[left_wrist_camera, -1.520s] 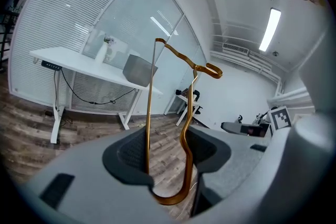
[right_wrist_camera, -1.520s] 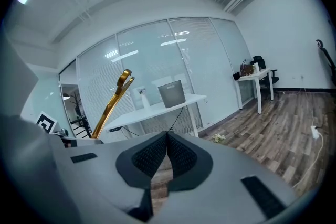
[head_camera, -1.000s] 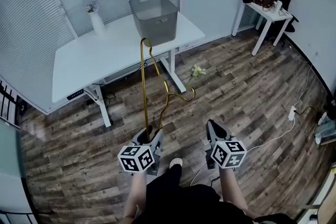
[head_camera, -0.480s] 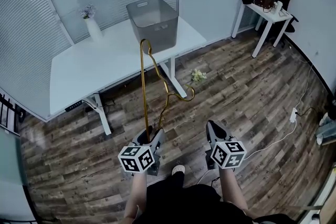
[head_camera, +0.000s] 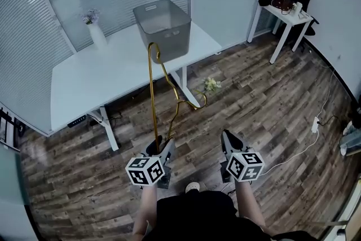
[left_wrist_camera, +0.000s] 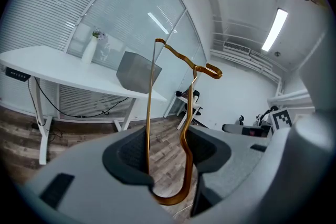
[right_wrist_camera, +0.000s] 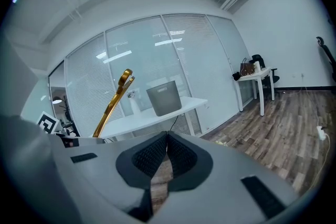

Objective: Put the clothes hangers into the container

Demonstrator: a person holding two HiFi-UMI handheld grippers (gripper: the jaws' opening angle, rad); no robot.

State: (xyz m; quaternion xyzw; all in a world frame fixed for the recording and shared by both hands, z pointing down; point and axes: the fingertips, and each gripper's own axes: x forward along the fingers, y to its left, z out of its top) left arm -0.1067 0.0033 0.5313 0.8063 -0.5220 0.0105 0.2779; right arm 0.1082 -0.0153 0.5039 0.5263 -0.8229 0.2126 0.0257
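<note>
Dark wood-plank floor (head_camera: 265,93) underfoot, a glass wall with white blinds (head_camera: 34,25) ahead, and a white table (head_camera: 101,73) on white legs standing against it. At the table's far right corner sits the container (head_camera: 162,22), a grey matte plastic tub, straight-sided, with rounded corners and an open top. Along the far edge, left of it, stands a slim white vase (head_camera: 96,35) with small flowers. A small white side table (head_camera: 285,11) with dark bags on it stands off to the right, and a pale sprig of flowers (head_camera: 211,84) lies on the floor by the table's leg.

The left tool (head_camera: 159,147) is clamped on the hanger (head_camera: 153,93), thin shiny gold metal, gripped at one curved end, its long bar rising upright, well short of the table. The right tool (head_camera: 227,137) is pinched shut, holding nothing.
</note>
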